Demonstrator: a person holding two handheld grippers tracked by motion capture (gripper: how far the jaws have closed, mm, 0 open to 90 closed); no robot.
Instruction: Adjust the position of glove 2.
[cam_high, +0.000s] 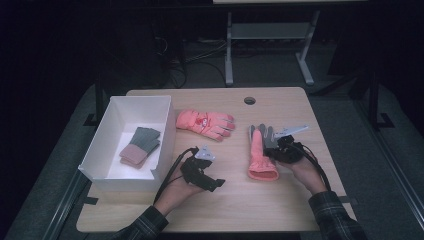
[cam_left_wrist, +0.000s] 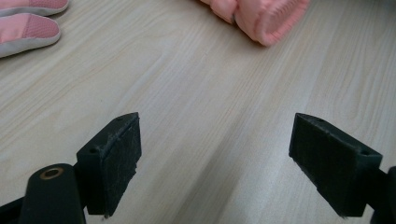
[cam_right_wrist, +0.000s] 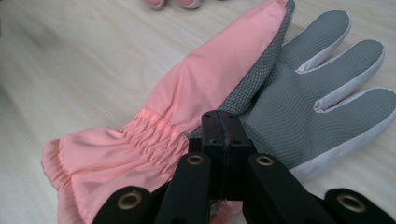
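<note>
1. Table (cam_high: 300, 210): light wood. The white box (cam_high: 114, 116) sits at my left edge with a grey-and-pink knit pair (cam_high: 140, 146) already lying inside. I judge the work to be packing gloves into that box.
2. Pink-and-grey glove (cam_high: 261, 152): lies flat on the right half of the table, well apart from the box. Its long axis runs away from me, cuff toward me, fingers pointing to the far edge, grey palm side partly up.
3. Second pink glove (cam_high: 205, 123): between the box and the first glove, long axis crosswise, fingers pointing right.
4. My right gripper (cam_right_wrist: 223, 135): jaws clenched tight together, pinching the glove's right edge near the gathered wrist; how much fabric is caught I cannot tell.
5. My left gripper (cam_left_wrist: 215, 158): jaws released and wide, only bare wood between them, just beside the cuff.
6. Step in hand: securing the glove. Next move, in my judgement: lift it without losing the thin pinch, carry it left over the second glove, and lower it into the box.
</note>
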